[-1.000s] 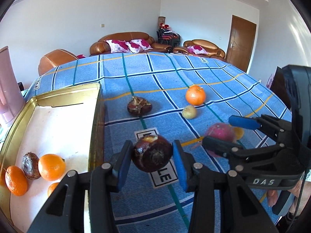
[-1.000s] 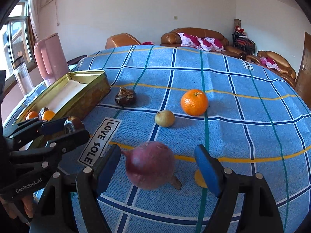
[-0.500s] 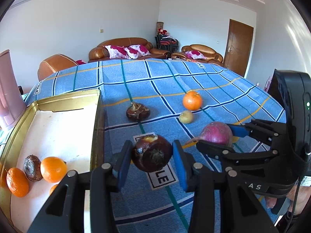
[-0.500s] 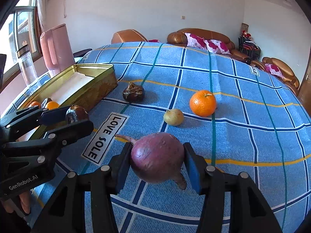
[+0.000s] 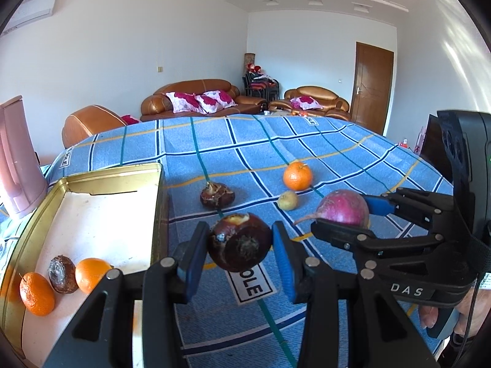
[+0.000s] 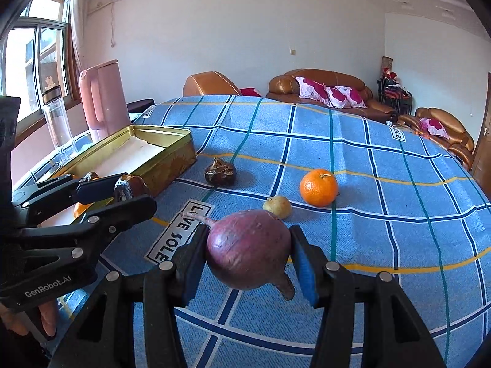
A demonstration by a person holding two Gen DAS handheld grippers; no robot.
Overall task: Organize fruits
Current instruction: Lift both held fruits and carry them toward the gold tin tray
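Blue checked cloth (image 6: 383, 202) covers the worktop in a living room with brown sofas behind. At far left, a gold tray (image 5: 158, 214) holds two oranges and a dark fruit. The left gripper (image 5: 241, 247) pinches a dark brown fruit (image 5: 239, 245), angled down just beside the tray's rim. To its right, the right gripper (image 6: 248, 250), also tilted down, has just been closing and now clamps a purple root-like bulb (image 6: 248, 248). Both loads are round, so either may roll out, and the close grippers may knock together. An orange (image 6: 318, 187), a small yellow fruit (image 6: 277, 206) and another dark fruit (image 6: 220, 172) remain on the cloth.
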